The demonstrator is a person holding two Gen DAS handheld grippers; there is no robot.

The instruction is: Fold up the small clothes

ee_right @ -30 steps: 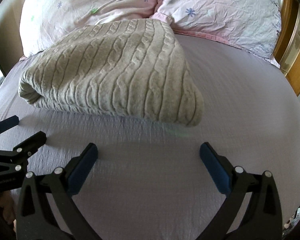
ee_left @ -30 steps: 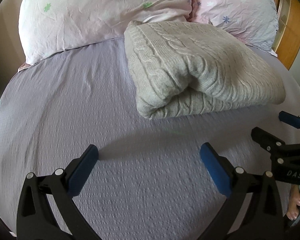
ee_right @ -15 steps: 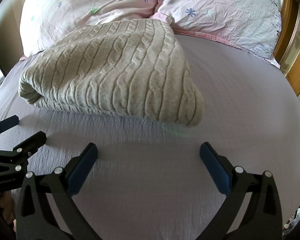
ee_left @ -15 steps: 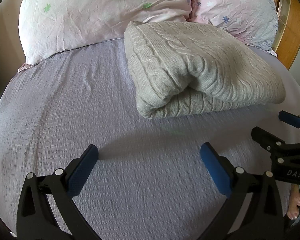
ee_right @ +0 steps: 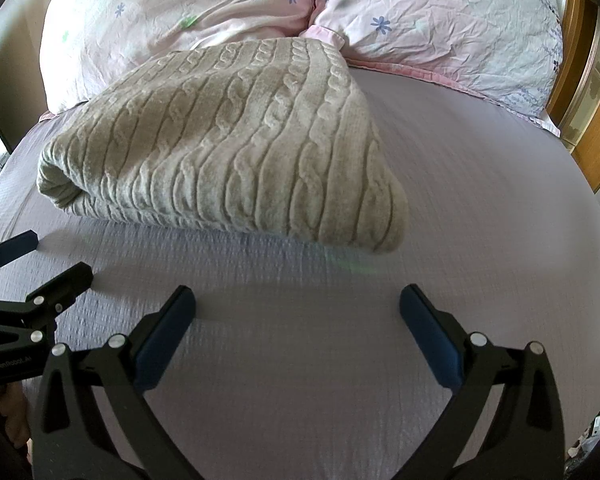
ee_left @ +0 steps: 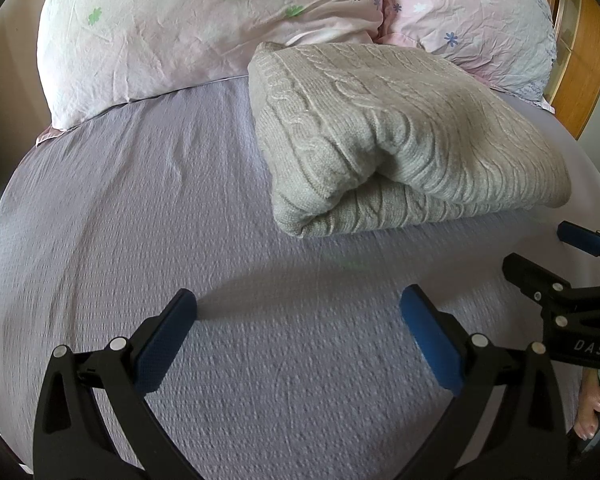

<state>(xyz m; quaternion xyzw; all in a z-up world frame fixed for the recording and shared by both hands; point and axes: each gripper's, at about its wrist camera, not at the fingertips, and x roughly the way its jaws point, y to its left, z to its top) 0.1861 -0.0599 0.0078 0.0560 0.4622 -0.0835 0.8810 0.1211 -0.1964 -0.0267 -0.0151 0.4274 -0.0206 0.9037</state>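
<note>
**Folded sweater on the bed, both grippers empty**

A grey cable-knit sweater (ee_left: pixel 400 136) lies folded on the lilac bed sheet (ee_left: pixel 140 220), its far edge touching two pink pillows (ee_left: pixel 204 20). The left gripper (ee_left: pixel 298 320) and right gripper (ee_right: pixel 298 320) hover near it, jaws spread wide, holding nothing.

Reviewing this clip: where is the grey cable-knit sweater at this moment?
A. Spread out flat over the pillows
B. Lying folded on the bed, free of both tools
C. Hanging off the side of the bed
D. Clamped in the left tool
B: the sweater lies folded on the lavender sheet, while the left tool and right tool are both open, short of it.
</note>
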